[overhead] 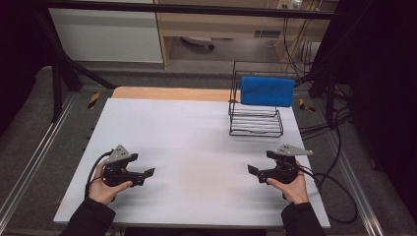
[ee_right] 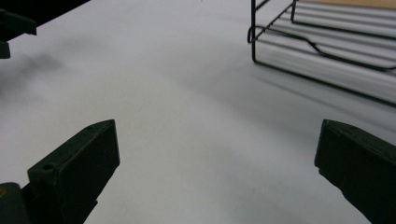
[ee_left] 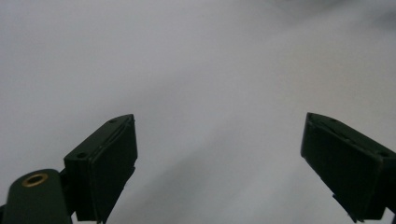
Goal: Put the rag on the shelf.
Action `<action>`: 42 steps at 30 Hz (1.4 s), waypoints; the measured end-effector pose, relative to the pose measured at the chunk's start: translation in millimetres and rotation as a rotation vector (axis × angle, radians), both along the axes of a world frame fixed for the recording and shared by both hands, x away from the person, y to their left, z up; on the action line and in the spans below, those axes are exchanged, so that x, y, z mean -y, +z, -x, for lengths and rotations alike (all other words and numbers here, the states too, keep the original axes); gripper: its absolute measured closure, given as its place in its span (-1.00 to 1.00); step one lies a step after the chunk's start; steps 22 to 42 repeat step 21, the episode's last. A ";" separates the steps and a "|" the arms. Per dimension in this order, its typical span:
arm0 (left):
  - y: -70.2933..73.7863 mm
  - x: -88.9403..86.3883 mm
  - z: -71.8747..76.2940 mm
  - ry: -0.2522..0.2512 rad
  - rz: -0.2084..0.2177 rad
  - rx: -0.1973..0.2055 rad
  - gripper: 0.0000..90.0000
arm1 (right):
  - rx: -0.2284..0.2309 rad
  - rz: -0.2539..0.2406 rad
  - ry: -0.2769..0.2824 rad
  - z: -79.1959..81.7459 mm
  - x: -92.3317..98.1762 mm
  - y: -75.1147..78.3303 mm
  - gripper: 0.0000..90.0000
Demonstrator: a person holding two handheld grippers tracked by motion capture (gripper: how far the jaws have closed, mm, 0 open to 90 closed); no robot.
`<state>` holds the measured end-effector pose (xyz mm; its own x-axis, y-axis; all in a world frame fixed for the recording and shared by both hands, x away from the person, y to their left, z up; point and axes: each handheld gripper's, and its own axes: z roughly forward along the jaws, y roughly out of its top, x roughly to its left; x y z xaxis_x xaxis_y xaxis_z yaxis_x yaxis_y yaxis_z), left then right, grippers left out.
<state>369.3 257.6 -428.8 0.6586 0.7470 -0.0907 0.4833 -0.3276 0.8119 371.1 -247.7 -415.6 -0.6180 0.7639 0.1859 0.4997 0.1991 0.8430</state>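
A person holds a black gripper in each hand low over the white table [overhead: 196,132]. My left gripper [overhead: 146,176] is at the near left and points toward the middle; in the left gripper view its jaws [ee_left: 219,154] stand wide apart over bare table, nothing between them. My right gripper [overhead: 255,173] is at the near right and points inward; its jaws [ee_right: 217,154] are also wide apart and empty. A blue padded block [overhead: 267,91] rests on top of a black wire rack [overhead: 255,123] at the far right.
The wire rack [ee_right: 327,46] stands ahead and to the right in the right gripper view, with the other gripper [ee_right: 14,28] at the upper left. Cables [overhead: 339,191] trail off the table's right side. A wooden strip [overhead: 172,93] lines the far edge.
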 end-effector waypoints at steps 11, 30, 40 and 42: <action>-15.9 -5.5 9.4 -0.033 -0.032 -0.005 -0.75 | -0.041 0.013 0.016 15.8 14.2 -29.8 -0.99; -18.4 -4.9 10.4 -0.039 -0.048 -0.002 -0.75 | -0.042 0.023 0.013 16.2 16.6 -32.9 -0.99; -18.4 -4.9 10.4 -0.039 -0.048 -0.002 -0.75 | -0.042 0.023 0.013 16.2 16.6 -32.9 -0.99; -18.4 -4.9 10.4 -0.039 -0.048 -0.002 -0.75 | -0.042 0.023 0.013 16.2 16.6 -32.9 -0.99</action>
